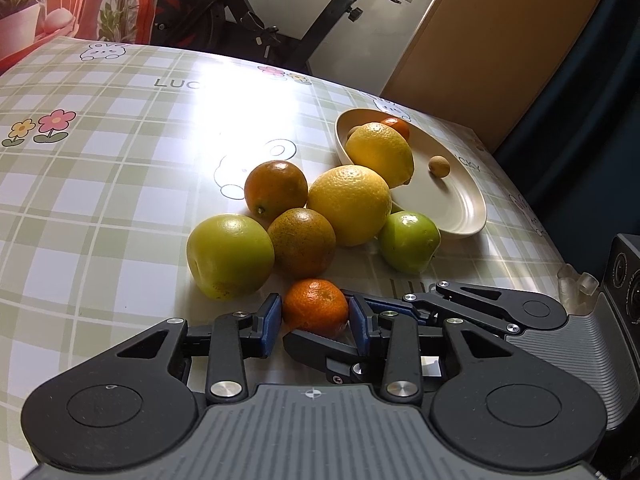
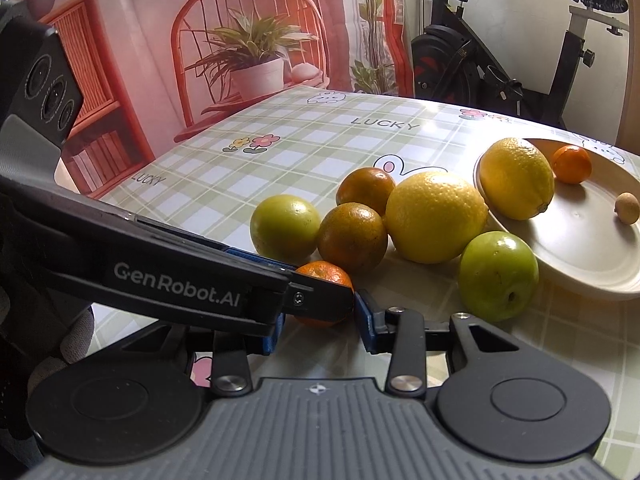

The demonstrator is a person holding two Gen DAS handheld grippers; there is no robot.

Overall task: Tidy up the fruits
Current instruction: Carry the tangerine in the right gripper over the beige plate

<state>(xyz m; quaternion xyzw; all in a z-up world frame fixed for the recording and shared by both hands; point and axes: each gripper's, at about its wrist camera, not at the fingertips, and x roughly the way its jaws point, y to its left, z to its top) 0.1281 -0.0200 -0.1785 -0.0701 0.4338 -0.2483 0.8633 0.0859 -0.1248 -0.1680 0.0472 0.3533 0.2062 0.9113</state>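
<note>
A small orange mandarin (image 1: 316, 308) lies on the checked tablecloth at the near side of a fruit pile. My left gripper (image 1: 316, 314) has its blue pads pressed on the mandarin's left and right sides. My right gripper (image 2: 320, 330) reaches in from the right and is shut on the same mandarin (image 2: 326, 276), crosswise to the left one; the left gripper's finger (image 2: 180, 280) hides part of it. Behind are two green apples (image 1: 230, 256) (image 1: 408, 240), two dark oranges (image 1: 276, 188) (image 1: 302, 242) and a big yellow citrus (image 1: 350, 204).
A cream plate (image 1: 440, 200) at the right holds a lemon (image 1: 380, 152), a small mandarin (image 1: 398, 126) and a small brown fruit (image 1: 439, 166). The table's edge runs just right of the plate. An exercise bike (image 1: 240, 20) stands behind the table.
</note>
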